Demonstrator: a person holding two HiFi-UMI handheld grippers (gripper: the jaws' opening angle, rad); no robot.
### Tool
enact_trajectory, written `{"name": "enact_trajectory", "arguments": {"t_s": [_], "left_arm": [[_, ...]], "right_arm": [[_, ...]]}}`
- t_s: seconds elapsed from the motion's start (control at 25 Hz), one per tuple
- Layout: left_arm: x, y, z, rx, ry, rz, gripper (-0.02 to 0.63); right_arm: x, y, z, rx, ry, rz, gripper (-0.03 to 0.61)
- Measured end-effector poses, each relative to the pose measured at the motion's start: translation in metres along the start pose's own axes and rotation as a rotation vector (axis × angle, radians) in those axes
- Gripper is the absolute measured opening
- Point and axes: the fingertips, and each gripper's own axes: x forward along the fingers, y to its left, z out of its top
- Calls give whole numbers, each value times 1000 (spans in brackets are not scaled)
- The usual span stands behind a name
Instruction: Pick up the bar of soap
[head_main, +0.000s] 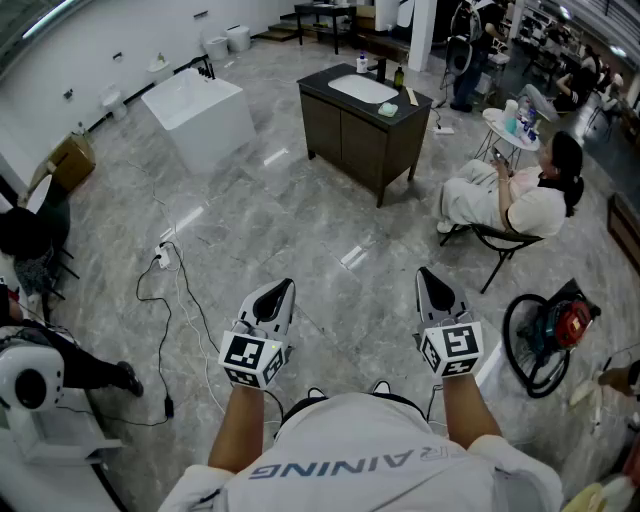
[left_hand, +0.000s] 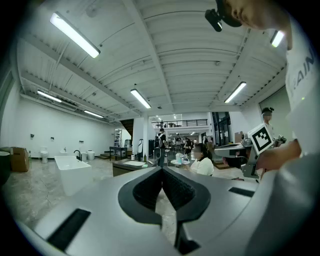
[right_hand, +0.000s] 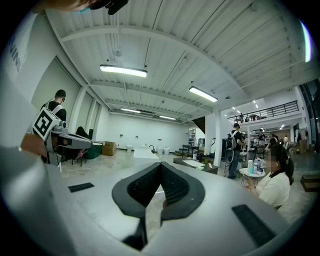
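Two grippers, left (head_main: 283, 288) and right (head_main: 426, 275), sit near, both with fingers pressed together and empty. On the one far vanity (head_main: 350, 125), one pale green soap (head_main: 388, 109) lies right of the basin.

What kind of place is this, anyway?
Probably a big open hall staged as a bathroom showroom or mock-up: a freestanding white bathtub and a dark vanity cabinet with a sink stand alone under warehouse-style strip lights.
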Motion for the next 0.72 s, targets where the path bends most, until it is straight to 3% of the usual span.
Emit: {"name": "enact_trajectory", "arguments": {"t_s": [0.72], "left_arm": [[14,-6,-15,-44,25,-65,2]], "right_arm": [[4,2,-17,33,-9,-23,17]]}}
